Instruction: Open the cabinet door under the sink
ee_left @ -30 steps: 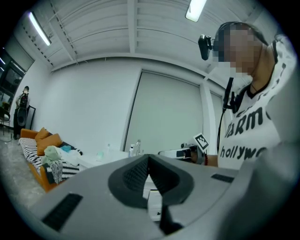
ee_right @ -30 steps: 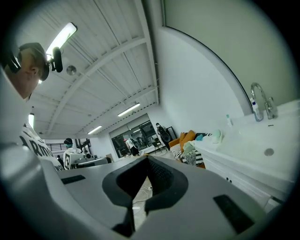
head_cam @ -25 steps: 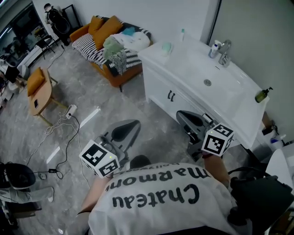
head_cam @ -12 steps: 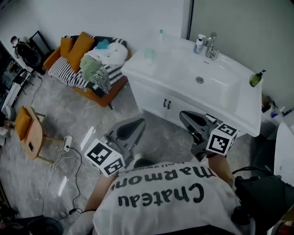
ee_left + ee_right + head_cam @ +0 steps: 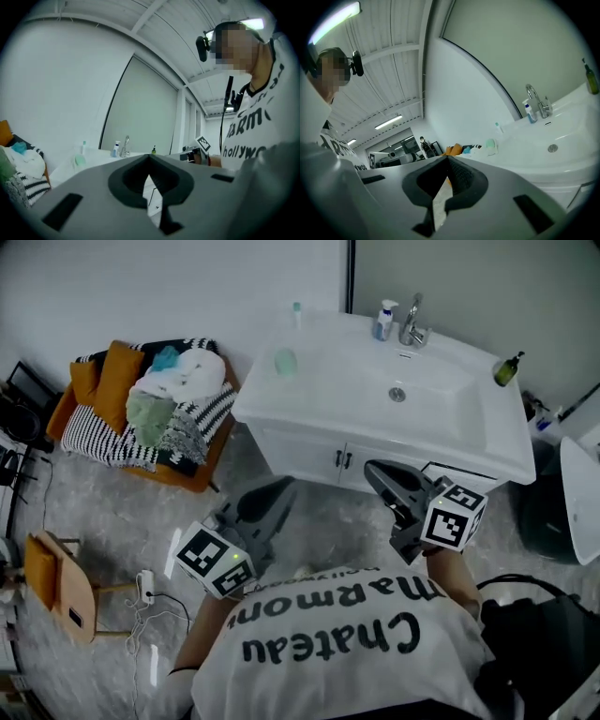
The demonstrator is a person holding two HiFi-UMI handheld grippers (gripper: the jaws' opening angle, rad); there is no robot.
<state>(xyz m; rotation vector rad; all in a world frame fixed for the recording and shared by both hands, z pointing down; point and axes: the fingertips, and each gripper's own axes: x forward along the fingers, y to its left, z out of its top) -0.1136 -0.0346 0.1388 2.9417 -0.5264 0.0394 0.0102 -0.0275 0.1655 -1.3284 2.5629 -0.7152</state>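
Two grippers are hovering before the white vanity: the left gripper [image 5: 281, 488] and the right gripper [image 5: 377, 472], each with its jaws clenched together on nothing. Two cabinet doors [image 5: 305, 454] are sitting closed under the sink basin [image 5: 441, 418], their two dark handles [image 5: 342, 460] side by side, near the right gripper. Three bottles are standing on the countertop: a spray bottle [image 5: 382, 320], a small bottle [image 5: 296, 313] and a dark pump bottle [image 5: 507, 369]. One orange sofa [image 5: 94, 381] is carrying a laundry heap [image 5: 178, 395].
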